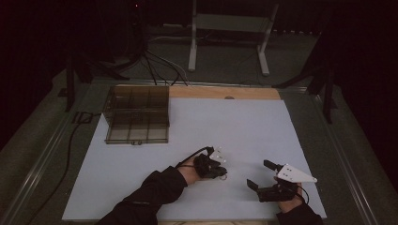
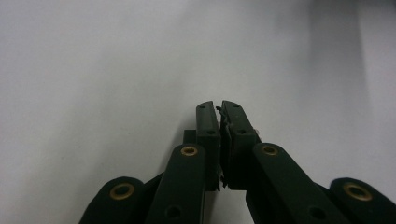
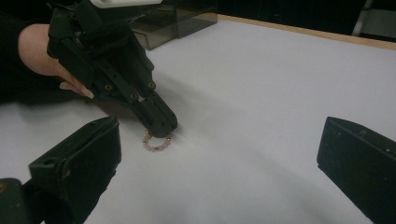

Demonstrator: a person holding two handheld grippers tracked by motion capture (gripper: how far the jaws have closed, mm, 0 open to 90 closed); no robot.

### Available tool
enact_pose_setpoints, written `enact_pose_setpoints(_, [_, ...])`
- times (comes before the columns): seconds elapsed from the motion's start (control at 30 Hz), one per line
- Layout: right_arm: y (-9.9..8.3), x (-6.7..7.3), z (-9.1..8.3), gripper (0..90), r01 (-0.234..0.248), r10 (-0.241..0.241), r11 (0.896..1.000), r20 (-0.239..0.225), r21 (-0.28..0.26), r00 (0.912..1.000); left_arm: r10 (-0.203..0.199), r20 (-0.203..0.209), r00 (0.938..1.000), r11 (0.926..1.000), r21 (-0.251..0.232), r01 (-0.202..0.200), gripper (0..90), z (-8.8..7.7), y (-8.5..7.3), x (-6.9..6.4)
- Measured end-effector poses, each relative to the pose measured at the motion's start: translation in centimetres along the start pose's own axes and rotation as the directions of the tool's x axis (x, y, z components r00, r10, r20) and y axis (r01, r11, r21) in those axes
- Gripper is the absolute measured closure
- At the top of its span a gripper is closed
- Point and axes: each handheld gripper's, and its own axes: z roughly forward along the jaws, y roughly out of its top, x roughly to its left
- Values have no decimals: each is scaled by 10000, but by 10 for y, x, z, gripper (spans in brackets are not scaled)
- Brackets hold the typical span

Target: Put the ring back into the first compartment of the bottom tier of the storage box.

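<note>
From the high view, the left gripper (image 1: 220,171) points down at the white tabletop (image 1: 234,126) near its front middle, and the right gripper (image 1: 263,174) lies well apart to its right with its jaws spread wide and nothing between them. A smoky clear compartment box (image 1: 137,115) sits at the far left of the tabletop. The right gripper view adds what the high view barely resolves: a small ring of pink beads (image 3: 157,143) lies on the tabletop right at the tips of the left gripper (image 3: 161,125), touching them. The left gripper view looks along its own jaws, which are drawn together with something thin and dark pinched in the seam (image 2: 220,122); the beads themselves cannot be made out there.
</note>
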Motion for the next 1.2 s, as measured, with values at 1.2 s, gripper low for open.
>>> enact_pose_setpoints(1.2, [0, -1, 0, 0, -71, 71, 10000, 12, -23, 10000, 47, -122, 9999, 9989, -471, -52, 900, -26, 14, 1])
